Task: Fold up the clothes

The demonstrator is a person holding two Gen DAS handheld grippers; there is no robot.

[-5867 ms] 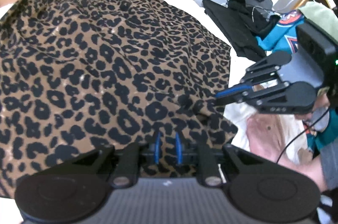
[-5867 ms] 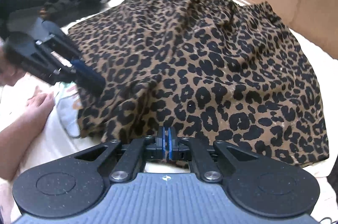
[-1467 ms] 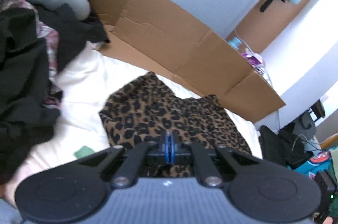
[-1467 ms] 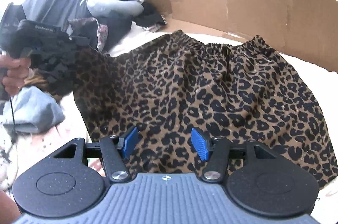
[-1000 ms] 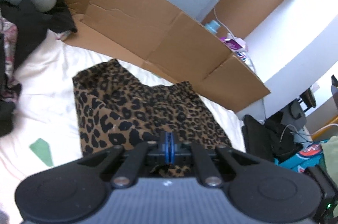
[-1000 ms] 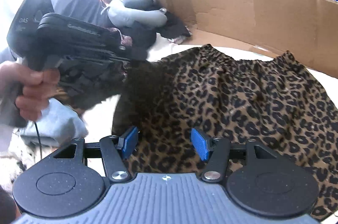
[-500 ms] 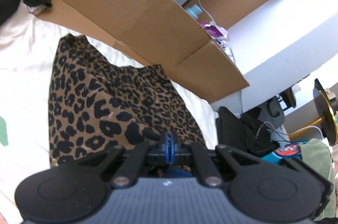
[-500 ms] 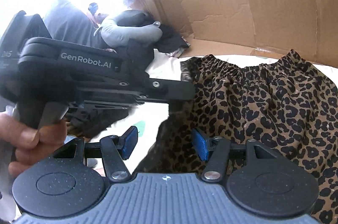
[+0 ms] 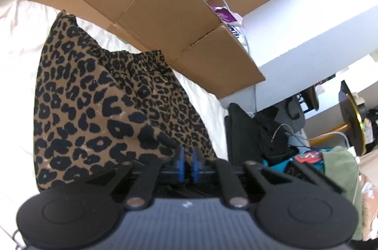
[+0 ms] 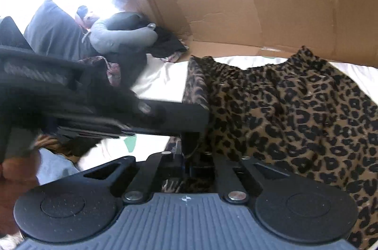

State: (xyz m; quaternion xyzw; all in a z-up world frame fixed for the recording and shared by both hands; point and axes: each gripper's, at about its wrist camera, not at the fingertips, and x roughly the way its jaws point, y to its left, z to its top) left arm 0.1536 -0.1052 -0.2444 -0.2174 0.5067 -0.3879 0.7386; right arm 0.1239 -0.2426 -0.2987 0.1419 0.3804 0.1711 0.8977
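Observation:
A leopard-print skirt (image 9: 99, 106) lies on the white bed sheet (image 9: 16, 37), its left part folded over to the right, elastic waistband at the far end. My left gripper (image 9: 186, 162) has its blue pads nearly together, pinching the skirt's near corner. In the right wrist view the skirt (image 10: 295, 113) fills the right half. The left gripper's body crosses that view from the left, just above my right gripper (image 10: 186, 165), whose jaws are closed on the skirt's fabric at the near edge.
Flattened cardboard (image 9: 151, 6) stands along the bed's far side. Dark clothes and a grey neck pillow (image 10: 122, 35) pile up at the left. A black bag (image 9: 245, 132) and more clothes lie off the bed's right side.
My left gripper has carried the skirt's corner rightward, folding the left part over. My right gripper has gone from open to closed on the fabric where the two grippers meet.

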